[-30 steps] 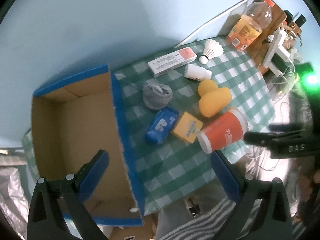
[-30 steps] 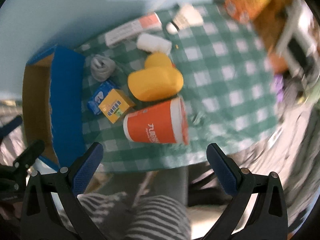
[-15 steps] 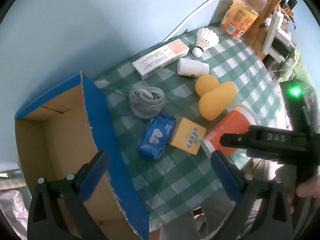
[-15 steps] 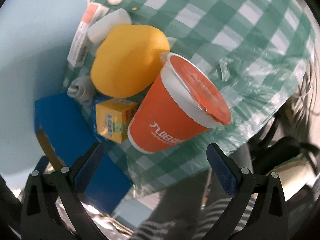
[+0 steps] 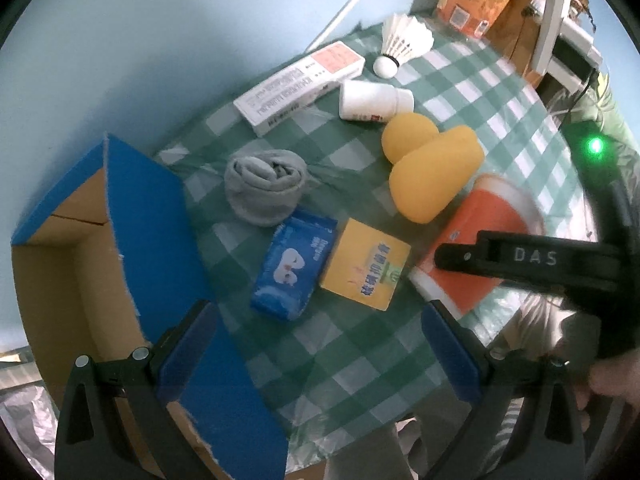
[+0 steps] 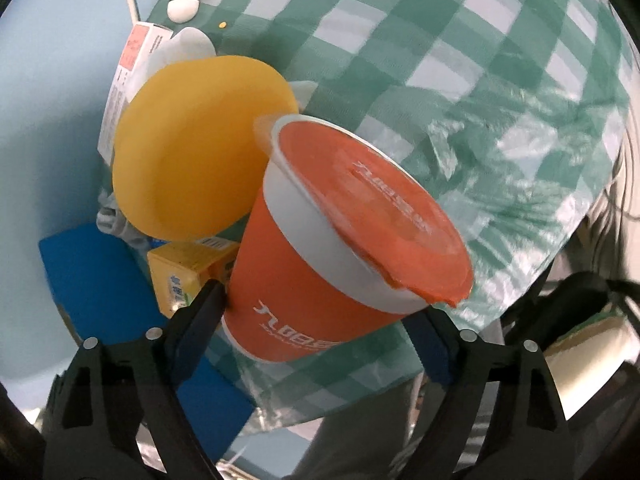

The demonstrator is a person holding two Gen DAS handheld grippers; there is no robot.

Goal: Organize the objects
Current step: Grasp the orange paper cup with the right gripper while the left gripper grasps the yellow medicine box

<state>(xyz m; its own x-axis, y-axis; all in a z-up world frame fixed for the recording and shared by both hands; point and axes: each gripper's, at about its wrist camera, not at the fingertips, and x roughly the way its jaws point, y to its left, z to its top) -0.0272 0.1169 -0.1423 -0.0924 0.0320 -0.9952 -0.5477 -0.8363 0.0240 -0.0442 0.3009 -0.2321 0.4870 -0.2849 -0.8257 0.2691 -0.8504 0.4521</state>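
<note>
**Right wrist view: orange cup between spread fingers**

Lying on its side on the checked tablecloth (image 6: 460,40), the orange cup (image 6: 320,264) sits between the right gripper (image 6: 316,320) fingers; the jaws are apart around it, and contact is hard to judge. A yellow sponge (image 6: 188,160) touches the cup. The left gripper (image 5: 320,344), jaws wide apart, hovers near the blue box (image 5: 148,216), above a blue packet (image 5: 294,268) and a yellow carton (image 5: 366,264).
</note>
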